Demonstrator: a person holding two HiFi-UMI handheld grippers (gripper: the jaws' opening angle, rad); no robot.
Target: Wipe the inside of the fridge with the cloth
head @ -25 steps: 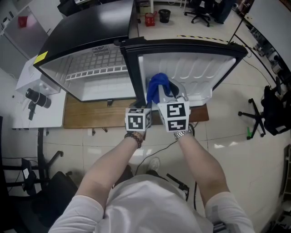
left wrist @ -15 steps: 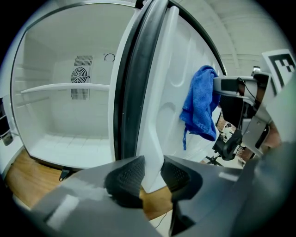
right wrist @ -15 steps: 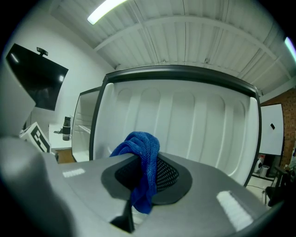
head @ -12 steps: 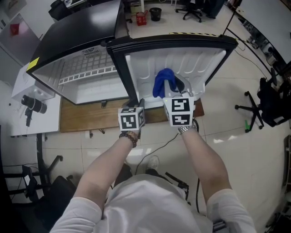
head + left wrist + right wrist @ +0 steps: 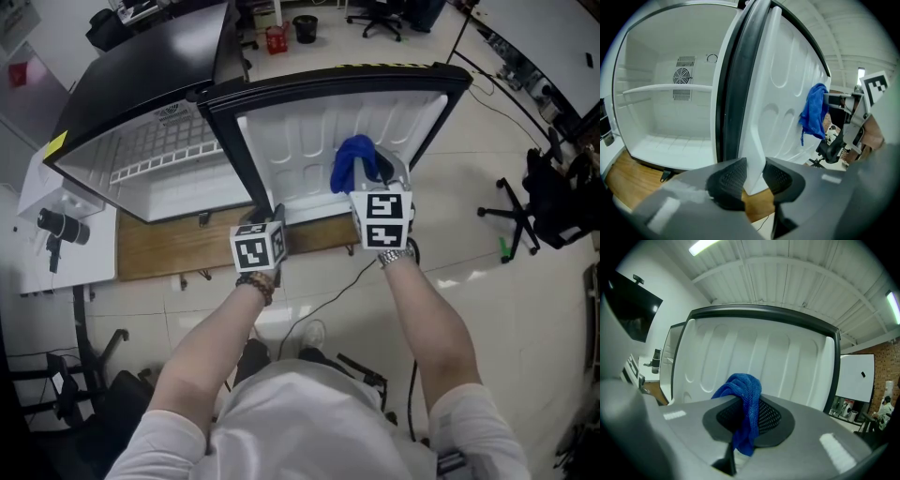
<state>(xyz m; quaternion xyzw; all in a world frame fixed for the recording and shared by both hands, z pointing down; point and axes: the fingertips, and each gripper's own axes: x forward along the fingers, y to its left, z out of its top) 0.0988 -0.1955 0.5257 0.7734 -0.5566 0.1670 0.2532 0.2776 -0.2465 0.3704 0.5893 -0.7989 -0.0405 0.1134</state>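
Note:
The fridge (image 5: 141,159) stands with its door (image 5: 309,141) swung open, the white ribbed inner liner facing me. My left gripper (image 5: 272,214) is shut on the door's lower free edge; in the left gripper view its pads (image 5: 729,178) clamp that white edge (image 5: 753,159). My right gripper (image 5: 375,183) is shut on a bunched blue cloth (image 5: 352,161) held against the liner's middle. In the right gripper view the cloth (image 5: 746,401) hangs between the pads, with the liner (image 5: 787,357) just behind. From the left gripper view the cloth (image 5: 813,112) touches the liner (image 5: 783,98).
The fridge interior (image 5: 670,117) has a white shelf and a rear fan vent. A wooden platform (image 5: 159,248) lies under the fridge. A white table with a black device (image 5: 56,230) is at left. Office chairs (image 5: 534,202) stand at right and a cable (image 5: 323,300) crosses the floor.
The right gripper has carried the blue cloth rightwards across the door's liner, from near the hinge side to its middle. The left gripper has stayed clamped on the door edge.

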